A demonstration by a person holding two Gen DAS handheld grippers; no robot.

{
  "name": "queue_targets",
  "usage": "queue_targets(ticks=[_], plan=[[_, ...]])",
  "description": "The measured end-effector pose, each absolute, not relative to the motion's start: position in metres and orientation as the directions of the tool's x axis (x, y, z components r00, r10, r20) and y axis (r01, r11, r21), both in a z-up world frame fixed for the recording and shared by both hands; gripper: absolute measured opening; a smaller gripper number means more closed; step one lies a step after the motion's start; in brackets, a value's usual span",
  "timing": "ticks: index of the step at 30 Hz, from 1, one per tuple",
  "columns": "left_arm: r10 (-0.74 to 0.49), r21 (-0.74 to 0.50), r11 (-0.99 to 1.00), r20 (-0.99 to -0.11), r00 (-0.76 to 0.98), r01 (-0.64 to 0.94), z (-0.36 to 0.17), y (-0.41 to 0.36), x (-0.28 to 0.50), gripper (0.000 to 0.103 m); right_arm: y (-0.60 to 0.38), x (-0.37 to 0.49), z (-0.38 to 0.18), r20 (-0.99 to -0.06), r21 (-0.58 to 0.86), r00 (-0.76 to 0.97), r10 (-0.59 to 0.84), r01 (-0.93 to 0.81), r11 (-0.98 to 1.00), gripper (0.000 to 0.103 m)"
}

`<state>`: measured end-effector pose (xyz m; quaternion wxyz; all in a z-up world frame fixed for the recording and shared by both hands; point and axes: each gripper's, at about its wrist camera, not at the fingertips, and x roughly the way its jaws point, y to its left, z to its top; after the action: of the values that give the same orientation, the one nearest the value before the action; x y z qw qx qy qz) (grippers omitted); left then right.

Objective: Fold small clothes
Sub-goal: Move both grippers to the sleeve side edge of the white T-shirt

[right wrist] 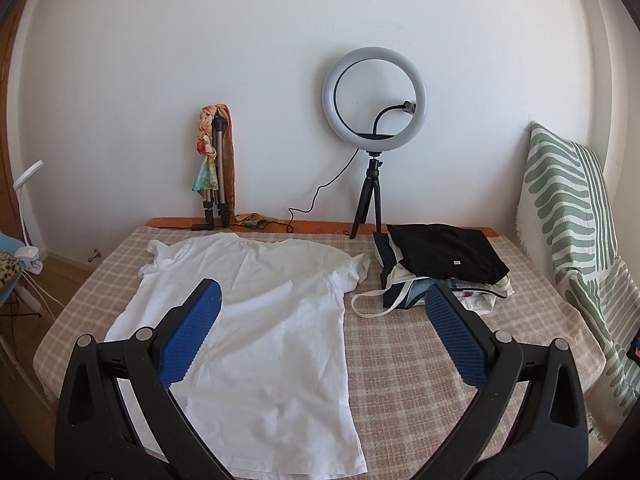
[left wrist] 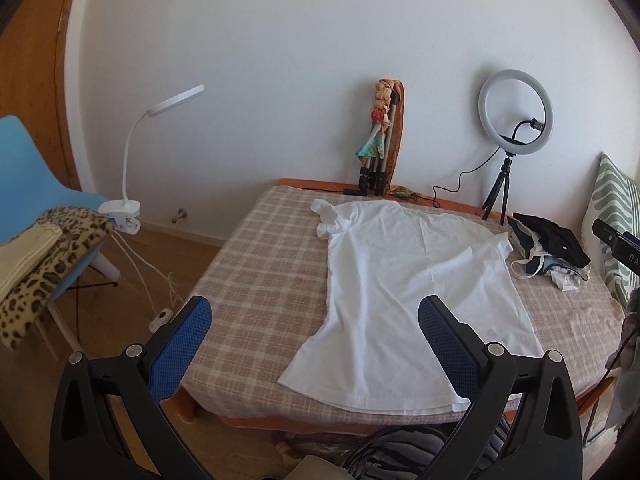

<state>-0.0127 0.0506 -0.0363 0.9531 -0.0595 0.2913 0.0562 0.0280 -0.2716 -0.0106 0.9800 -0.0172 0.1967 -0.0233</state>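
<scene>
A white T-shirt lies spread flat on the checked table cover, collar toward the wall, hem toward me. My left gripper hovers open above the shirt's near left hem, its blue pads wide apart and holding nothing. In the right wrist view my right gripper is open too, above the shirt's right side, with nothing between its fingers. A pile of dark and light clothes sits at the back right of the table.
A ring light on a small tripod and a folded tripod with a scarf stand by the wall. A striped cushion is at the right. A blue chair and clip lamp stand left.
</scene>
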Motion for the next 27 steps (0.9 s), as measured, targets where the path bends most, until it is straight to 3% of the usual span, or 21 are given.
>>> queue_targets(ticks=[6,11,19,23,27], plan=[[0.056,-0.106,0.983,-0.594,0.802,-0.148,-0.067,0.08,-0.017,0.101,-0.257,0.047,-0.001,-0.382,0.0,0.918,0.111,-0.12,0.993,0.103],[-0.016,-0.193,0.97,-0.659,0.752,-0.148,-0.099,0.104,-0.019,0.09,-0.237,0.071,0.005,-0.422,0.023,0.879,0.224,-0.236,0.971,0.103],[-0.137,-0.303,0.945,-0.706,0.695,-0.121,-0.143,0.115,-0.006,0.081,-0.191,0.117,0.008,-0.491,0.129,0.78,0.388,-0.375,0.918,0.103],[-0.194,-0.343,0.935,-0.704,0.683,-0.089,-0.16,0.118,0.008,0.067,-0.154,0.155,0.006,-0.535,0.158,0.721,0.441,-0.427,0.89,0.099],[-0.229,-0.342,0.939,-0.707,0.669,-0.039,-0.176,0.115,0.023,0.067,-0.109,0.205,-0.003,-0.587,0.181,0.656,0.474,-0.465,0.867,0.09]])
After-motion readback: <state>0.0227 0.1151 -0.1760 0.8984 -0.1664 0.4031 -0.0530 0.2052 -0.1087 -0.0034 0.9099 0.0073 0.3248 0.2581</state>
